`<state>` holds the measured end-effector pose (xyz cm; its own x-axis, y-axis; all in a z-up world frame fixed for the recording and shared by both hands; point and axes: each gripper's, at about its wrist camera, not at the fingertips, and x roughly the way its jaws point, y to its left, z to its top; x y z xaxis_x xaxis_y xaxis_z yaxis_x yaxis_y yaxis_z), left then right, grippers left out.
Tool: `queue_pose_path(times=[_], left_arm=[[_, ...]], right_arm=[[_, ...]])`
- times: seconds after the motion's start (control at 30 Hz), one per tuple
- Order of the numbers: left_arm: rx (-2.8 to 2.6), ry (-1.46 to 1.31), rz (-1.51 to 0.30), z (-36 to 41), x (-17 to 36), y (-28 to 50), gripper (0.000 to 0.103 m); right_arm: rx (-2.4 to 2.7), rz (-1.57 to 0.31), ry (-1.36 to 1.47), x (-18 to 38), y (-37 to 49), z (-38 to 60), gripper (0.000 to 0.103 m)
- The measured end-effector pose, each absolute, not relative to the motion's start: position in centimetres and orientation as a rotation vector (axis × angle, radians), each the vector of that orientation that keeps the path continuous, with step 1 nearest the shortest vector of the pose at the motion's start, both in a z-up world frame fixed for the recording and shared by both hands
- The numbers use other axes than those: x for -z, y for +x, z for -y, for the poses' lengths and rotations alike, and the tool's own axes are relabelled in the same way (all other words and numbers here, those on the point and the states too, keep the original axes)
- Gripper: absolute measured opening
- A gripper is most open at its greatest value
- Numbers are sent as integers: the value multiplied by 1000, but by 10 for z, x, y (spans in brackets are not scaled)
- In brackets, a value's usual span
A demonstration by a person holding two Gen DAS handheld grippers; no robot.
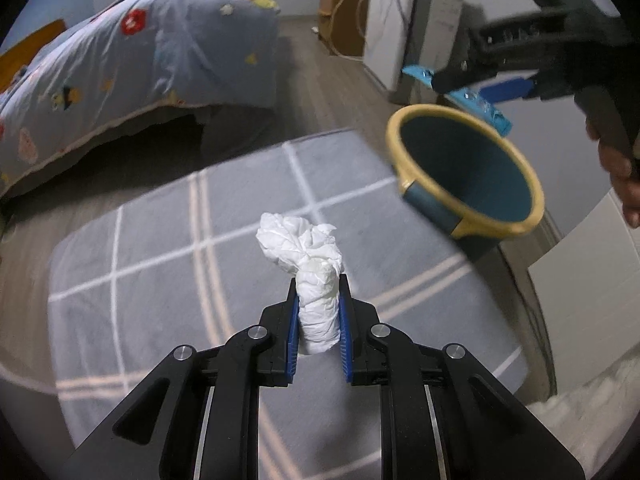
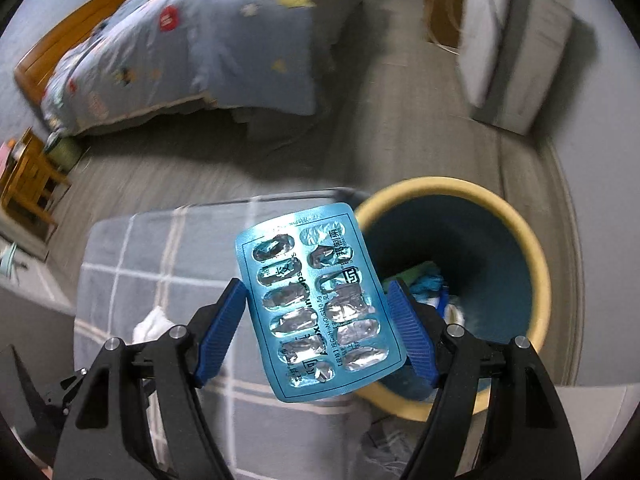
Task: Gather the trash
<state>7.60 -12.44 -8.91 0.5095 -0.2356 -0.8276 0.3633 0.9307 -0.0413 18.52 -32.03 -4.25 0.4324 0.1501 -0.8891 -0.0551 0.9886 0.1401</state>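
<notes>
In the left wrist view my left gripper (image 1: 318, 292) is shut on a crumpled white tissue (image 1: 310, 256), held above a grey checked rug (image 1: 160, 280). A teal bin with a yellow rim (image 1: 468, 172) stands to the upper right. My right gripper (image 1: 460, 92) hovers just beyond the bin with a blue blister pack (image 1: 480, 106) in it. In the right wrist view my right gripper (image 2: 318, 292) is shut on the edges of the emptied blue blister pack (image 2: 316, 300), held at the left rim of the bin (image 2: 532, 240). The bin holds some trash (image 2: 428, 284).
A bed with a blue patterned quilt (image 1: 140, 52) fills the upper left. White appliances (image 1: 408, 20) and a wooden cabinet (image 1: 340, 4) stand along the far wall. A small wooden table (image 2: 28, 176) sits at the left. A person's hand (image 1: 620, 176) grips the right tool.
</notes>
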Motion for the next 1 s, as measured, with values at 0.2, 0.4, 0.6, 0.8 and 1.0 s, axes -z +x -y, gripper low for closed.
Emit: queue_pose_path(times=[0.2,0.4,0.6,0.8,1.0], left_arm=[[473,194,-946,177,86,92,18],[607,194,-949,231,89,111,18],[632,249,-889,280,86,139,35],[624,251,-869,287,83,142,70],[592,226,-893,263,67,131,84]], right_arm=[[-26,-1142,172,60,190,378,72],[42,-1168,245,80,188,419,72],[66,-1130,361,82,186,447,78],[87,-1125,397,83,187,461,89],[105,-1114,322,64,171,457,96]])
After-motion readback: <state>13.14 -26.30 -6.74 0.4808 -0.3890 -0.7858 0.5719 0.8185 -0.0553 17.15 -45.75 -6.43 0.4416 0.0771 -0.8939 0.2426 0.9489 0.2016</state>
